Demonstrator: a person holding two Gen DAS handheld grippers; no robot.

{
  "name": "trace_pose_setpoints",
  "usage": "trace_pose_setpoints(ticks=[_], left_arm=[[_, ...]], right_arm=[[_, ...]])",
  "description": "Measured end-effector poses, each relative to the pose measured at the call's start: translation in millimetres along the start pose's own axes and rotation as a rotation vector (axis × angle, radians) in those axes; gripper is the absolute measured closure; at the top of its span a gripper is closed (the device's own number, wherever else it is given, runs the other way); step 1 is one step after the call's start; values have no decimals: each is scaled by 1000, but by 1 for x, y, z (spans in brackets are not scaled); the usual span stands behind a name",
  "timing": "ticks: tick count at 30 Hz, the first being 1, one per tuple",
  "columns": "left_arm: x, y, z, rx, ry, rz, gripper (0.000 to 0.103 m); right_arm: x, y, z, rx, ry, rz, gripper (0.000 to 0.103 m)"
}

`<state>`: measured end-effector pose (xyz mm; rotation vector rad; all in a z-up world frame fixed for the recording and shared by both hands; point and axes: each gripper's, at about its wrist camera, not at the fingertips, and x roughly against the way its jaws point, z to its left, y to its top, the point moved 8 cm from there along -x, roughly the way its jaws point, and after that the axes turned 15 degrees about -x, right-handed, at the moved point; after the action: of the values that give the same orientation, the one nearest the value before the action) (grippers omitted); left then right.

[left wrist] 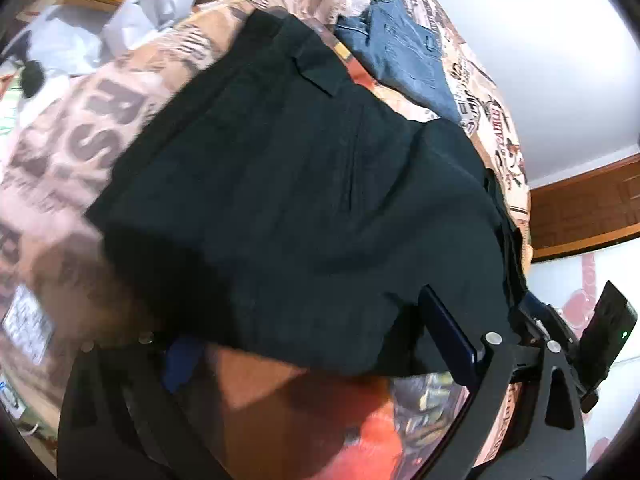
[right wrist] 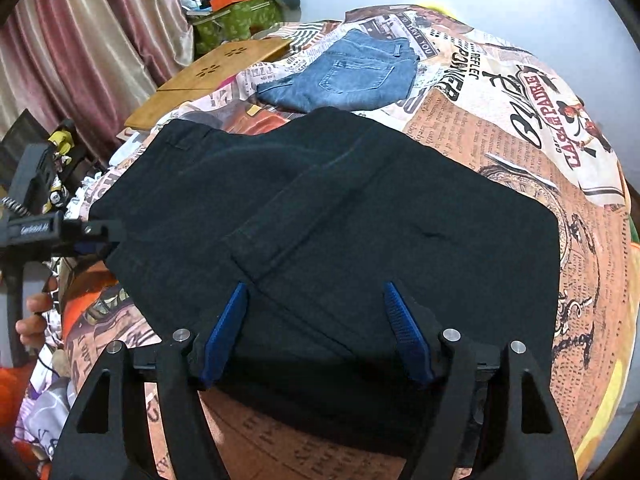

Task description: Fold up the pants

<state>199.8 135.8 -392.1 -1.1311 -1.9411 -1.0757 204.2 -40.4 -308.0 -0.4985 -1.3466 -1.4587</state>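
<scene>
Nearest in the right wrist view: right gripper (right wrist: 315,287), blue pads spread wide, gripping nothing, angled down over the near edge of the black pants (right wrist: 340,216). Dark cloth visible between and below the two pads; contact with it not clear.

Off to the left side of the same view: left gripper (left wrist: 304,320) at the pants' left corner, a person's hand (right wrist: 34,316) on its handle. From its own camera, much blurred: fingers well apart, near hem of the pants lying across the gap between them, no pinch on the cloth to be seen.

Pants themselves spread flat in the middle of a bed, on a newspaper-print bedspread (right wrist: 500,140), folded over into a broad block, waistband and a pocket flap at the far left end, a long seam running through the middle.

Further back, just beyond the pants' far edge and apart from them: folded blue jeans (right wrist: 348,76) on the same bedspread.

Beyond the bed on the left: a wooden board (right wrist: 208,76) with flower cut-outs, then pink curtains (right wrist: 80,40).
</scene>
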Motion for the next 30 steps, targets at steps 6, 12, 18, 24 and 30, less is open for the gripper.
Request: trace_pose_setpoints(ticks=[6, 12, 18, 24, 30], left_arm=[[-8, 17, 9, 36, 13, -19, 27], [-7, 24, 21, -13, 137, -20, 72], [16, 37, 8, -125, 246, -87, 84], [52, 74, -44, -300, 310, -215, 85], [75, 106, -98, -381, 261, -303, 85]], right_arm=[[-1, 0, 0, -8, 15, 5, 33], [-1, 1, 0, -16, 28, 5, 32], [4, 2, -3, -40, 48, -1, 32], [29, 6, -19, -99, 64, -56, 33], [70, 8, -59, -186, 16, -158, 33]])
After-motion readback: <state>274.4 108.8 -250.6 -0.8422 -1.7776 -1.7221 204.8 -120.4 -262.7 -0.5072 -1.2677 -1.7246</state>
